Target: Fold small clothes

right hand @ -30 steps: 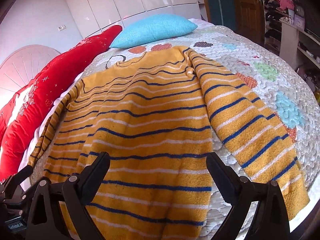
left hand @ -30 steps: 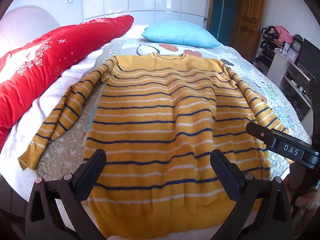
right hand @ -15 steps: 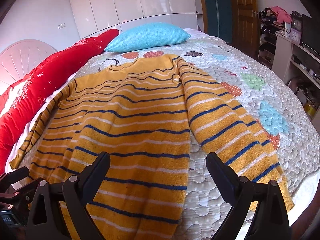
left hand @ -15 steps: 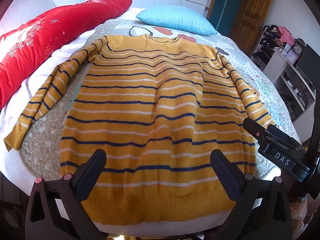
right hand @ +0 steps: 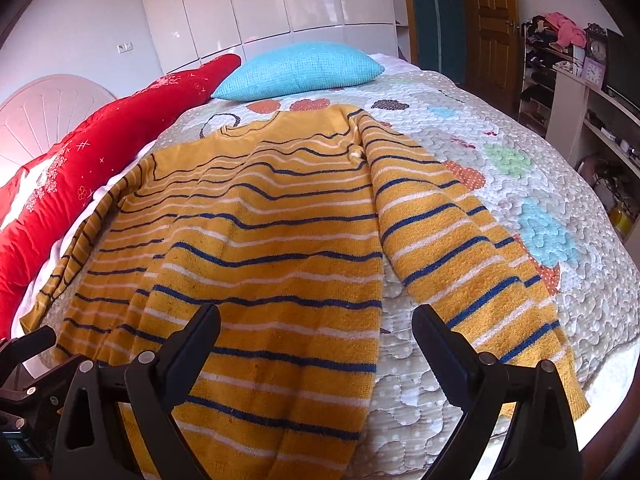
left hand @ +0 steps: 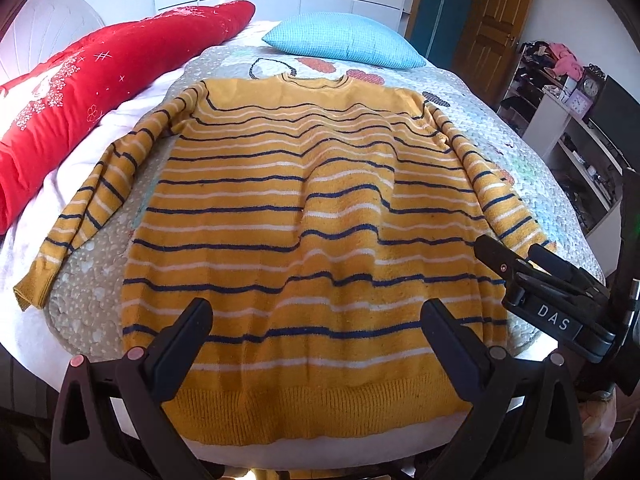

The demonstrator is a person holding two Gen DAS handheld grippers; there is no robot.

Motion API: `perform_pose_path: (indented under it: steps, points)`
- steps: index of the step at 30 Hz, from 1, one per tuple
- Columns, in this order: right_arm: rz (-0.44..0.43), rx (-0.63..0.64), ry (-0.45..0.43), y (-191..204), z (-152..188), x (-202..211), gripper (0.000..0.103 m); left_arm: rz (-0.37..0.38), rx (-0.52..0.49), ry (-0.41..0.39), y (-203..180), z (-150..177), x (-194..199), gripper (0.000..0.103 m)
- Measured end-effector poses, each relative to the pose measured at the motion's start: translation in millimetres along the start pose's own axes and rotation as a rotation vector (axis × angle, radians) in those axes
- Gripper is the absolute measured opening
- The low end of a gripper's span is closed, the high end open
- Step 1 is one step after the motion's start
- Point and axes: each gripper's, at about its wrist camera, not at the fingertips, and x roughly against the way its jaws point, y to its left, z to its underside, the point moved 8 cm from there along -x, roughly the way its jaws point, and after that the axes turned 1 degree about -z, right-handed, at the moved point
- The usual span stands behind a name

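Observation:
A yellow sweater [left hand: 296, 220] with navy and white stripes lies flat on the quilted bed [left hand: 516, 152], sleeves spread out, hem toward me. It also shows in the right wrist view [right hand: 272, 248], with its right sleeve [right hand: 472, 276] lying along the body. My left gripper [left hand: 316, 320] is open and empty, held above the hem. My right gripper [right hand: 316, 332] is open and empty, over the sweater's lower right side; its body shows in the left wrist view [left hand: 548, 300].
A long red pillow [left hand: 92, 92] lies along the left side of the bed. A blue pillow [left hand: 340, 40] sits at the far end. Shelves with clutter [left hand: 568, 92] stand to the right, a wooden door [left hand: 492, 24] behind.
Both grippers have drawn back from the sweater toward the near edge of the bed, so more of the hem and the right sleeve shows. Both stay open.

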Motion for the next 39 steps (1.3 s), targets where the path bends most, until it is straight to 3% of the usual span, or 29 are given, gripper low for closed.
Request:
perform_pose_path:
  steps: [39]
  points:
    - [-0.005, 0.036, 0.064, 7, 17, -15, 0.099, 0.012, 0.045, 0.084, 14, 21, -23, 0.103]
